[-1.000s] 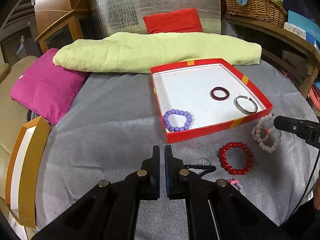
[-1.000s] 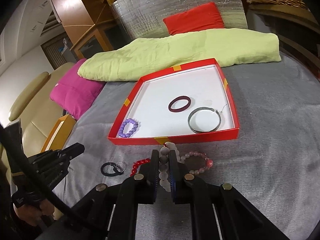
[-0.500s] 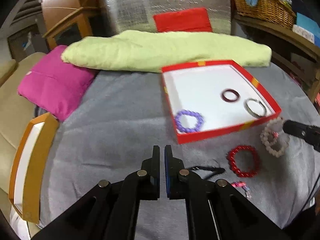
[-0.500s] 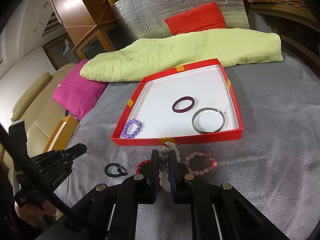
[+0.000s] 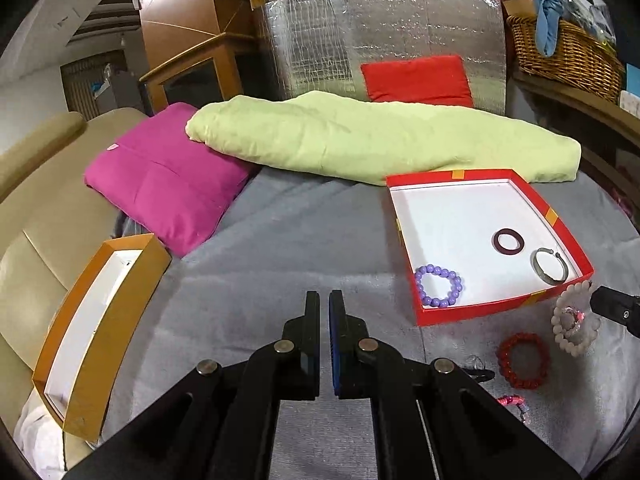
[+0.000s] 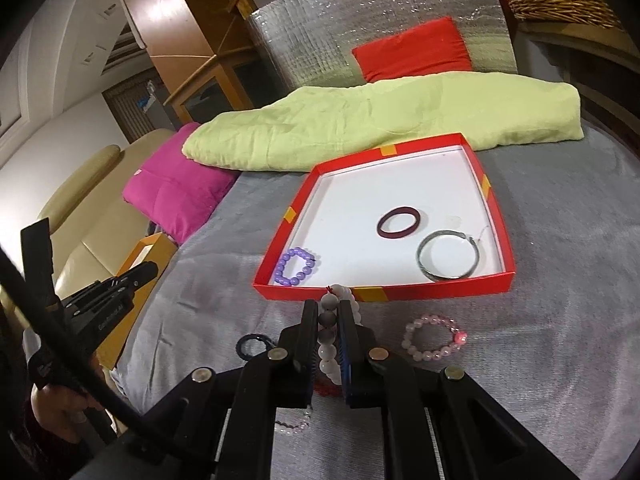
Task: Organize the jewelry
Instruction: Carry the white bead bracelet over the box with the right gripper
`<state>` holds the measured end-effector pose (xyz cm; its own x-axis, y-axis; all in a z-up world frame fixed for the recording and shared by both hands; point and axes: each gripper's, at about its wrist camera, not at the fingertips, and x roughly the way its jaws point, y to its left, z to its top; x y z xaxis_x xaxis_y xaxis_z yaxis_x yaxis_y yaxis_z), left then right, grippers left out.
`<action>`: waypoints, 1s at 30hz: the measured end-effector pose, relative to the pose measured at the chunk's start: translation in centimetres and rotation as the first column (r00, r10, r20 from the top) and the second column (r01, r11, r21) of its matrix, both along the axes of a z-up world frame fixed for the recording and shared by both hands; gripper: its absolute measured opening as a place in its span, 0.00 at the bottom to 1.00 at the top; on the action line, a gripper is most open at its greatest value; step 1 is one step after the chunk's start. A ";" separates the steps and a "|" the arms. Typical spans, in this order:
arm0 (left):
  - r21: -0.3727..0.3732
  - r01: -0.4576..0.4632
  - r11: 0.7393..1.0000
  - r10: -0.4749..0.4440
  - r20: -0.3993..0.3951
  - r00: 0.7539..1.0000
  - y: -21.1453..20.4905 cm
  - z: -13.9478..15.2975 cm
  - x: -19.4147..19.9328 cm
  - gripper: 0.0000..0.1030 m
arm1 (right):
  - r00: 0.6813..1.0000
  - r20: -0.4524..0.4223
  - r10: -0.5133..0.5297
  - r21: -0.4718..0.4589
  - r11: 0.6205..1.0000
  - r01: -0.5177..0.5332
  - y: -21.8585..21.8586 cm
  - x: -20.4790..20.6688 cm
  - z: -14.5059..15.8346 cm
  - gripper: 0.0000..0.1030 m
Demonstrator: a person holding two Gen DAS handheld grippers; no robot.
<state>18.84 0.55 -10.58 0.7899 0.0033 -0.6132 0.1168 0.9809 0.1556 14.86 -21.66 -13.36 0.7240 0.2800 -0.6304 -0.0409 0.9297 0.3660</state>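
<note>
A red tray with a white floor lies on the grey cloth. It holds a purple bead bracelet, a dark red ring bangle and a silver bangle. My right gripper is shut on a white bead bracelet just before the tray's near wall. A pink bead bracelet lies to its right. A red bead bracelet and a black ring lie on the cloth. My left gripper is shut and empty.
An orange box sits at the cloth's left edge. A magenta cushion and a long pale green pillow lie behind the tray. A silver foil panel and a wicker basket stand at the back.
My left gripper has drawn back and swung left, so the tray now sits at its right. My right gripper has lifted slightly with the white bracelet held in it.
</note>
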 end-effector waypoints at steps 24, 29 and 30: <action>0.006 0.001 1.000 -0.001 0.004 1.000 -0.3 0.1 -0.1 0.04 | 1.000 0.020 0.016 0.005 1.000 -0.016 0.8 0.4 0.5 0.10; 0.001 0.005 1.000 -0.005 0.004 1.000 -0.4 0.2 -0.1 0.04 | 0.999 0.035 0.003 0.009 1.000 -0.004 0.3 0.5 1.0 0.10; -0.001 0.008 1.000 -0.008 0.004 1.000 -0.6 0.2 0.0 0.04 | 0.999 0.039 -0.002 0.014 1.000 0.001 0.1 0.6 1.1 0.10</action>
